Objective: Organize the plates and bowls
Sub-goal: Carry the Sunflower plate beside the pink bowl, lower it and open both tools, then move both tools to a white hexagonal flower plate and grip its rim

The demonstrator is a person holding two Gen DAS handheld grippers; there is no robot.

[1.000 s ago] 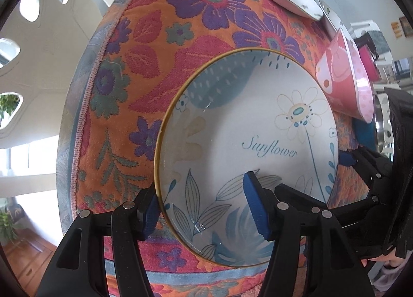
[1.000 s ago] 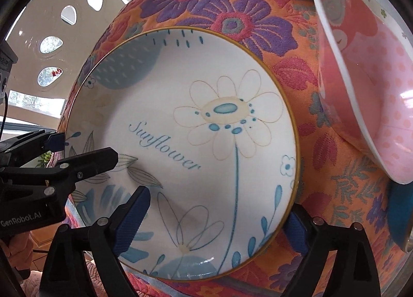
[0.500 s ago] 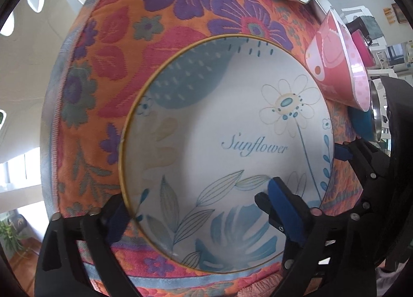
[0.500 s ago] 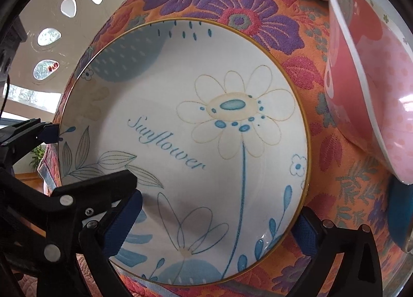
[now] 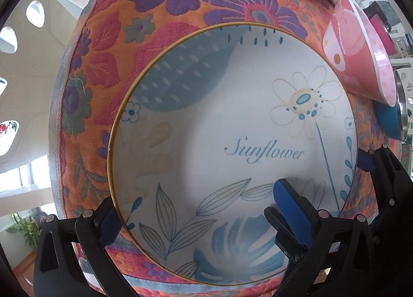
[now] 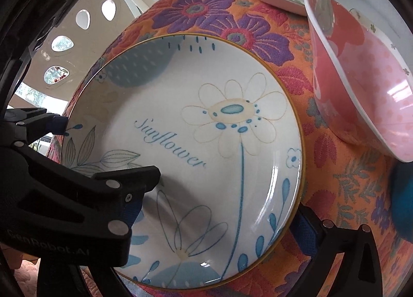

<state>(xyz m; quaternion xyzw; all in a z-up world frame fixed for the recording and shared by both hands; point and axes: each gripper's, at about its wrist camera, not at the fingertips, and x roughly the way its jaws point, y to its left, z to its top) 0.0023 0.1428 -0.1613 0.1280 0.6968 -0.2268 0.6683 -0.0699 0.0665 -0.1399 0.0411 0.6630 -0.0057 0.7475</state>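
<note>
1. Left gripper: jaws are opening, spread wide astride the near rim of the Sunflower plate; no pad contact is seen.
2. Right gripper: jaws are released, straddling the same plate.
3. The plate is laid flat on the floral tablecloth, under both jaws.

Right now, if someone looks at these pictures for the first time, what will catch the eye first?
The big white plate painted with a blue flower and the word "Sunflower" fills the middle, lying on a bright orange floral cloth. Both claws stand open around it: the left claw astride its near left rim, the right claw at its right. A pink bowl sits just beyond, to the right.
</note>
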